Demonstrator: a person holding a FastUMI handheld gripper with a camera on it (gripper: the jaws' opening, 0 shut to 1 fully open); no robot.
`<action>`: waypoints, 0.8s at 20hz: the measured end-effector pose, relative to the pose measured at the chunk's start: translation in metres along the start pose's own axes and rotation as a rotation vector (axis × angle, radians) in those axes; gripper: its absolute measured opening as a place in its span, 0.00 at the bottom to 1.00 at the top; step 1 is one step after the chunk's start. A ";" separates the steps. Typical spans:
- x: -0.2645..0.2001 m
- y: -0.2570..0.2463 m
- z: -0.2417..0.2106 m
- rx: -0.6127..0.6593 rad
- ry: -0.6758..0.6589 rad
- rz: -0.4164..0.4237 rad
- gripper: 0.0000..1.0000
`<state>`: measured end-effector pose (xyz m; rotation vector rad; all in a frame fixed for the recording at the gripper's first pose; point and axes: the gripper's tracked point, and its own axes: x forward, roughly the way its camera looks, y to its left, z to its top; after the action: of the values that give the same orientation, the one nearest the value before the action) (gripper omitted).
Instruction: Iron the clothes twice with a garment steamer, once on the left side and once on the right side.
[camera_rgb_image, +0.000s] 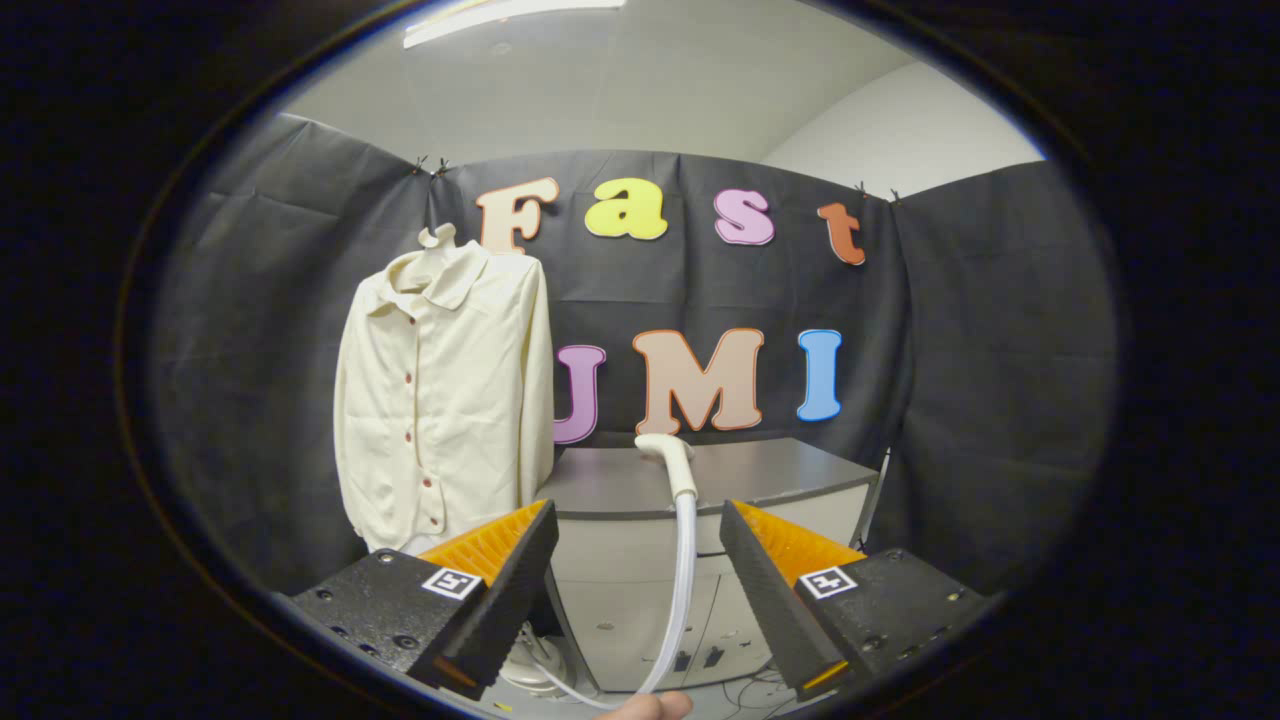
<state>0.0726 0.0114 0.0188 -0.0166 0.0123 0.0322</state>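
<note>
Hanging against the booth's black cloth wall, a cream button-front shirt (443, 395) sits just beside the left edge of a grey counter (790, 475), beyond the left finger. The tongs (637, 545) stand wide open with nothing between the fingers. A white steamer head (670, 455) lies on the counter's front edge, its pale hose (683, 590) dropping down the cabinet front between the fingers. A fingertip (650, 706) shows below the hose.

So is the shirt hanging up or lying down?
Hanging up. The shirt hangs spread and buttoned beside the cabinet, beyond the open fingers.
</note>
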 end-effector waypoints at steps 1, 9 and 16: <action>0.013 -0.001 0.004 -0.019 0.003 -0.004 1.00; 0.130 -0.012 0.039 -0.022 0.014 -0.010 1.00; 0.252 -0.041 0.025 -0.039 0.219 -0.043 1.00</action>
<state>0.3263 -0.0210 0.0409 -0.0596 0.2300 -0.0128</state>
